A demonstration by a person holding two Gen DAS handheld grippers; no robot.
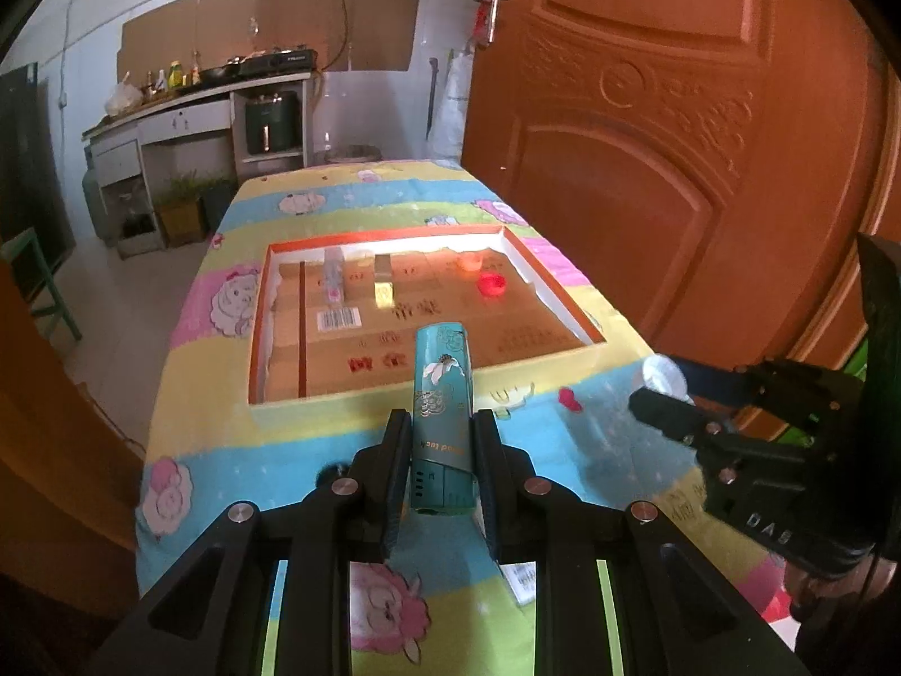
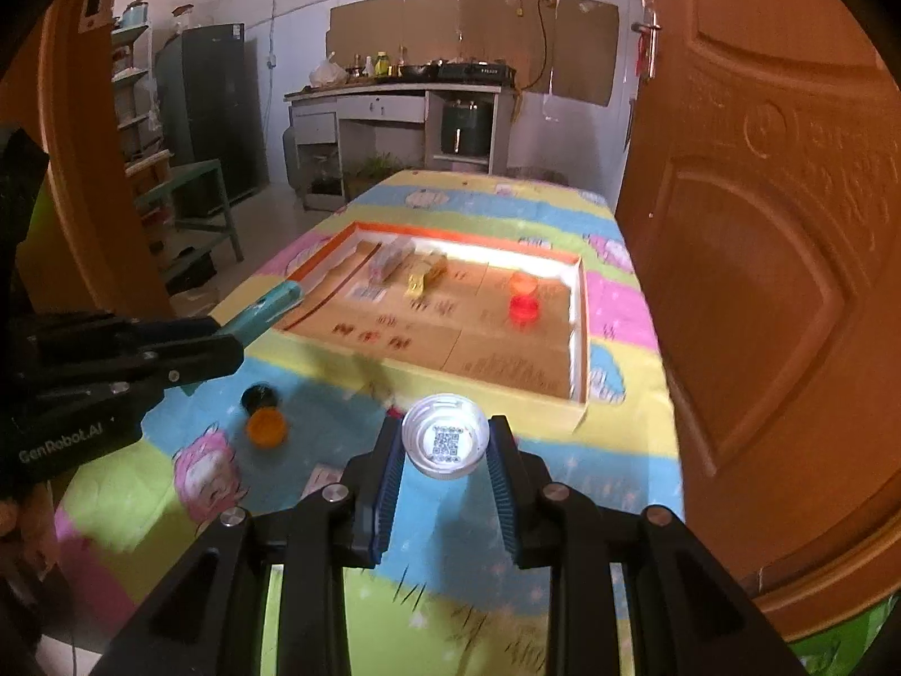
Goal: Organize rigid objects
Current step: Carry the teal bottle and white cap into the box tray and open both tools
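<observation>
Left gripper point(image 1: 442, 450): clamped on a teal lighter-shaped box point(image 1: 442, 394), held lengthwise between the jaws, far end pointing at the tray, clear of the tablecloth.
Right gripper point(image 2: 445, 453): clenched on a white bottle cap point(image 2: 446, 439), hollow side toward the camera, printed square code visible inside; held above the near edge of the table.
Gripper spacing: side by side, near each other but apart, both near of the tray.
Tray point(image 2: 583, 338): shallow, orange-rimmed, lined with printed cardboard, mid-table on the cartoon sheep tablecloth point(image 1: 338, 422).
Already in tray, left far part: clear tube-like item point(image 1: 332, 273) and yellowish bar point(image 1: 383, 281), lying close together; exact kind too blurred to tell.
Already in tray, right far part: red cap point(image 2: 523, 307) with an orange cap point(image 2: 522, 281) just beyond it.
Still loose on cloth: orange cap point(image 2: 266, 427) and black cap point(image 2: 259, 396), touching or nearly so, near-left of the tray; small red scrap point(image 1: 570, 399) near-right of the tray.
Progress, as judged: roughly midway; four items placed, two in hand, at least two caps waiting.
Likely placement: lighter box beside the long items at left, white cap with the caps at right.
Remaining: carry both over the tray rim, set down, then collect the loose caps.
</observation>
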